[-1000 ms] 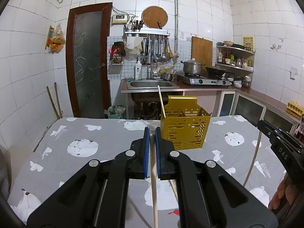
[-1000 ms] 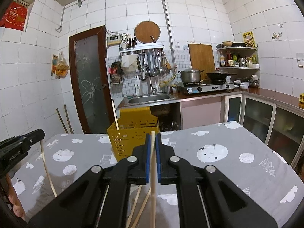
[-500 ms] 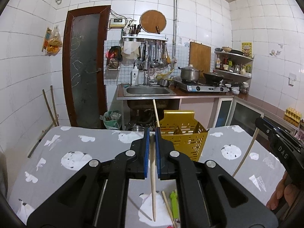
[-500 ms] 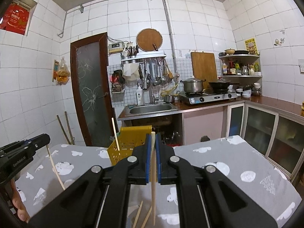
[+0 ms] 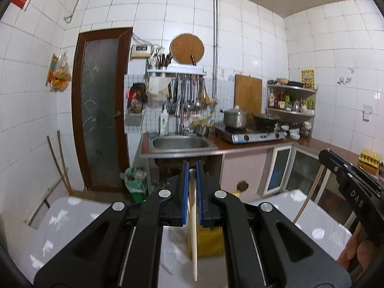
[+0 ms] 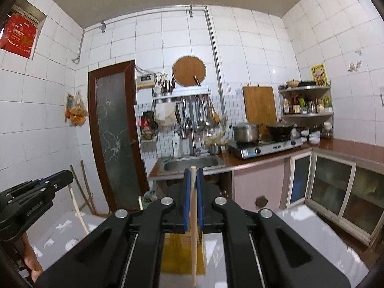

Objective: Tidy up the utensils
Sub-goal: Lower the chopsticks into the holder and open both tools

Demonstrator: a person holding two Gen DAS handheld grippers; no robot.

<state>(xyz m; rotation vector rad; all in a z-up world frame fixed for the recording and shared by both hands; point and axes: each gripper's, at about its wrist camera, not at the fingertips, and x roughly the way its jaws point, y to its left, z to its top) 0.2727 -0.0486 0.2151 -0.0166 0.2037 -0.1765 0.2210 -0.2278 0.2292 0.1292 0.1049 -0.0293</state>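
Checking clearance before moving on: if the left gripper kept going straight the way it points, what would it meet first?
Probably the dark open space under the sink. Nothing nearer shows ahead of the left gripper, which is shut on a chopstick; depth is unclear.

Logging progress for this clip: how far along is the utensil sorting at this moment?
Done: in the right wrist view one pale stick seems to stand in the yellow basket, mostly hidden behind the grippers. In hand: the left gripper is shut on a chopstick, and the right gripper is shut on another chopstick, both hanging above the table. Left: dropping both into the basket; other loose utensils are out of sight.
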